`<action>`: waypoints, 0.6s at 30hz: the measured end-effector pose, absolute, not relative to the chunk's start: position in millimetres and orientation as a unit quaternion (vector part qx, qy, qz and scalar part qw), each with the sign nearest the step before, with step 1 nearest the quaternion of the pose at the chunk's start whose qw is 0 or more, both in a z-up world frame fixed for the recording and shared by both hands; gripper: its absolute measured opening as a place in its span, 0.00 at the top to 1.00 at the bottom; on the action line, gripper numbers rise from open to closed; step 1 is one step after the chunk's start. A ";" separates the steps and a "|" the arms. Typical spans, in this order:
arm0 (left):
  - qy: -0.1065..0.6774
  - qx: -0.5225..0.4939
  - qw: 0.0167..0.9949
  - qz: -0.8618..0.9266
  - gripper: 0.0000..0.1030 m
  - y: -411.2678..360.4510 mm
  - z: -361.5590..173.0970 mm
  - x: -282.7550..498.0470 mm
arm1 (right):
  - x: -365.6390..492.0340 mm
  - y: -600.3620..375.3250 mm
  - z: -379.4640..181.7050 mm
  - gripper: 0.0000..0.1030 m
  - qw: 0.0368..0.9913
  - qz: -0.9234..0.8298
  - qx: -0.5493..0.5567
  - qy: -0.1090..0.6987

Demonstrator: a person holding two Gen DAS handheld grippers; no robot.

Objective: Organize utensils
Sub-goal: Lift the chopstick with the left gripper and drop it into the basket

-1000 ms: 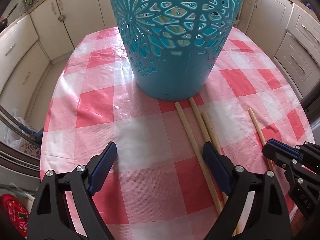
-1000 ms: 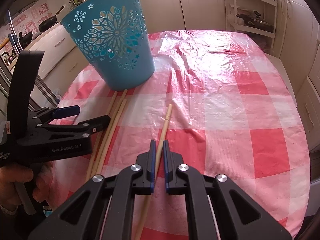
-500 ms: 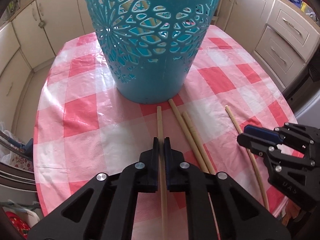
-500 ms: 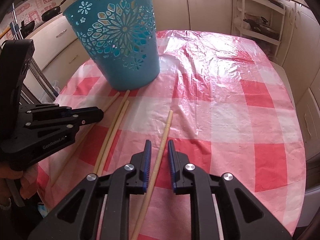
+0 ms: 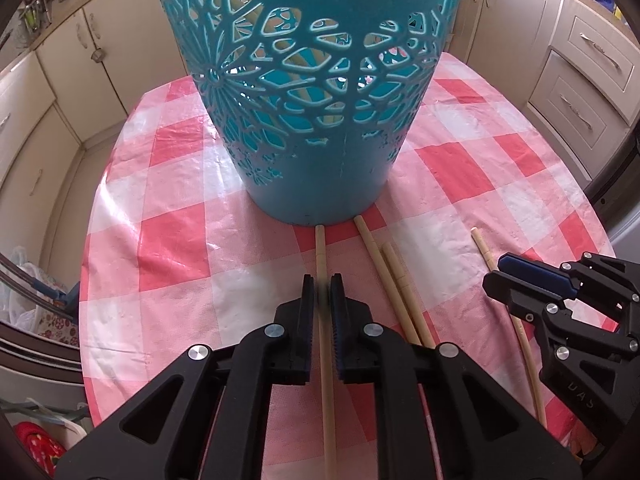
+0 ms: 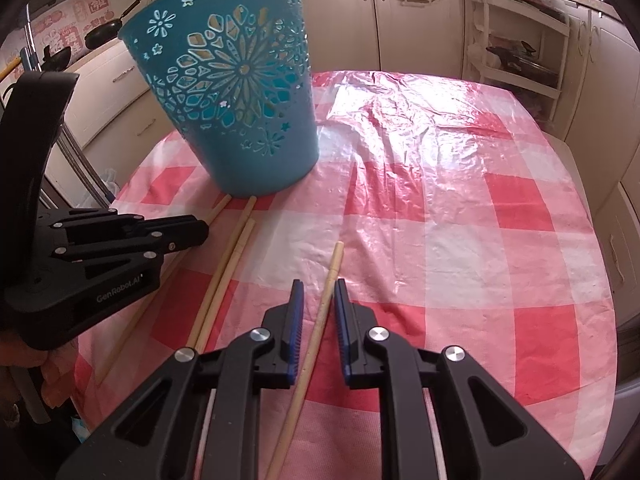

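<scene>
One chopstick [image 5: 321, 264] sits pinched between left tongs [image 5: 322, 292].

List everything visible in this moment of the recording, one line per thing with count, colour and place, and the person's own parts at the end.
basket: one, teal with cut-out flower pattern, upright at the far left part of the table; some pale sticks show through its holes.
chopsticks: four, pale wood, lying on the tablecloth in front of the basket; one between the left fingers, two side by side, one apart on the right.
tablecloth: one, red-and-white check, shiny plastic, covering the table.
cabinets: cream, around the table.
frying pan: one, dark, on the far counter.
left gripper: black with blue pads, shut on a chopstick.
right gripper: black with blue pads, open, straddling the lone chopstick.
</scene>
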State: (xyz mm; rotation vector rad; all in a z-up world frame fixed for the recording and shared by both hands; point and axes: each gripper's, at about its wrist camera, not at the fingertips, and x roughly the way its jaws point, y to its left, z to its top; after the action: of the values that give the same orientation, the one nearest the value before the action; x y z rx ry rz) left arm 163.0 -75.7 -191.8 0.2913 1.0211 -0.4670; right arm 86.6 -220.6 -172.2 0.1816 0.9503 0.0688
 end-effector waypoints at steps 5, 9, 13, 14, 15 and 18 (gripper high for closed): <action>0.478 0.144 0.837 -0.225 0.95 -77.6 -192.5 158.6 | 84.7 -218.9 -173.0 0.84 0.889 0.031 0.083 0.449; 0.471 0.158 0.835 -0.235 0.95 -81.3 -191.3 151.2 | 84.9 -218.7 -173.1 0.84 0.890 0.030 0.082 0.447; 0.461 0.169 0.837 -0.239 0.95 -82.3 -186.5 144.5 | 83.4 -218.3 -173.4 0.84 0.891 0.031 0.083 0.446; 0.459 0.172 0.838 -0.241 0.95 -82.4 -184.8 142.7 | 83.5 -218.6 -173.4 0.84 0.891 0.031 0.084 0.446; 0.457 0.175 0.838 -0.243 0.95 -82.3 -183.0 140.7 | 83.8 -218.8 -173.3 0.84 0.891 0.031 0.085 0.446; 0.452 0.181 0.836 -0.253 0.95 -80.5 -175.8 134.8 | 83.9 -219.0 -173.3 0.84 0.891 0.031 0.085 0.446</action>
State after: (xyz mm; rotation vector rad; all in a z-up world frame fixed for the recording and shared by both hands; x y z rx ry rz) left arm 134.8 -80.5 -175.8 0.3834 0.9580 -0.5359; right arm 83.9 -219.0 -173.3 0.1759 0.9255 0.0646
